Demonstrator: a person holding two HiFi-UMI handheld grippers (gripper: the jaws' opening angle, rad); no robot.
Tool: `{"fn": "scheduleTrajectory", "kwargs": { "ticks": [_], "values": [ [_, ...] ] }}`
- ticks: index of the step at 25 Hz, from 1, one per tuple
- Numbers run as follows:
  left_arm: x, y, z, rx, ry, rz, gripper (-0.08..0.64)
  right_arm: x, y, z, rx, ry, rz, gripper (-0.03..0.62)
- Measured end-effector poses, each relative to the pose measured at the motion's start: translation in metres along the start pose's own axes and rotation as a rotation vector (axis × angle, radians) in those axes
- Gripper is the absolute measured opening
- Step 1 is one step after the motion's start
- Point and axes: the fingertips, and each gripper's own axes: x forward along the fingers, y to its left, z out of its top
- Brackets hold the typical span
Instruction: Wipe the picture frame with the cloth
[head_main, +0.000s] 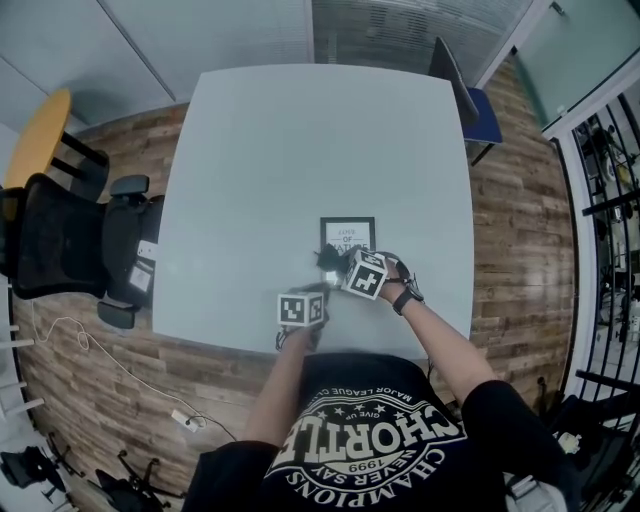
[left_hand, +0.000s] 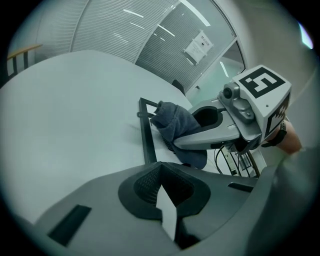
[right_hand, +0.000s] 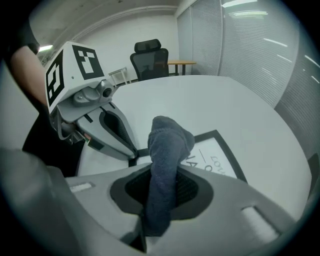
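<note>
A black picture frame (head_main: 348, 232) with a white print lies flat on the pale grey table (head_main: 300, 140), near its front edge. My right gripper (head_main: 336, 264) is shut on a dark blue-grey cloth (right_hand: 167, 145), which sticks up from the jaws and hangs over the frame's (right_hand: 220, 152) near corner. In the left gripper view the cloth (left_hand: 175, 125) rests on the frame (left_hand: 146, 140). My left gripper (left_hand: 167, 202) is shut on the frame's near edge, with a white sliver of it between the jaws. Its tip (right_hand: 132, 156) meets the frame's corner beside the cloth.
A black office chair (head_main: 60, 240) stands at the table's left and a yellow round table (head_main: 35, 135) is behind it. A blue-seated chair (head_main: 475, 105) sits at the far right corner. A white cable (head_main: 110, 365) runs over the wooden floor.
</note>
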Motion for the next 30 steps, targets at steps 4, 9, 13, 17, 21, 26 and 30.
{"fn": "scheduleTrajectory", "kwargs": {
  "ticks": [4,9,13,17,21,26,30],
  "values": [
    [0.0,0.002,-0.001,-0.017,-0.006,-0.011,-0.005,0.019,0.015,0.015,-0.073,0.03,0.056,0.074],
    [-0.001,0.005,-0.001,-0.029,-0.013,-0.019,-0.005,0.025,0.017,0.008,-0.085,0.049,0.067,0.074],
    [-0.002,0.005,-0.002,-0.031,-0.014,-0.019,-0.005,0.013,0.013,-0.019,-0.091,0.088,0.052,0.074],
    [-0.003,0.005,-0.002,-0.033,-0.016,-0.02,-0.005,-0.004,0.004,-0.055,-0.099,0.152,0.017,0.074],
    [-0.002,0.004,-0.001,-0.036,-0.019,-0.018,-0.005,-0.019,-0.002,-0.071,-0.036,0.134,-0.002,0.074],
    [-0.002,0.003,-0.001,-0.044,-0.021,-0.02,-0.005,-0.019,-0.002,-0.073,-0.026,0.127,-0.019,0.074],
    [-0.002,0.004,-0.003,-0.086,-0.031,-0.034,-0.005,-0.019,-0.001,-0.065,-0.027,0.126,-0.01,0.074]
  ]
}}
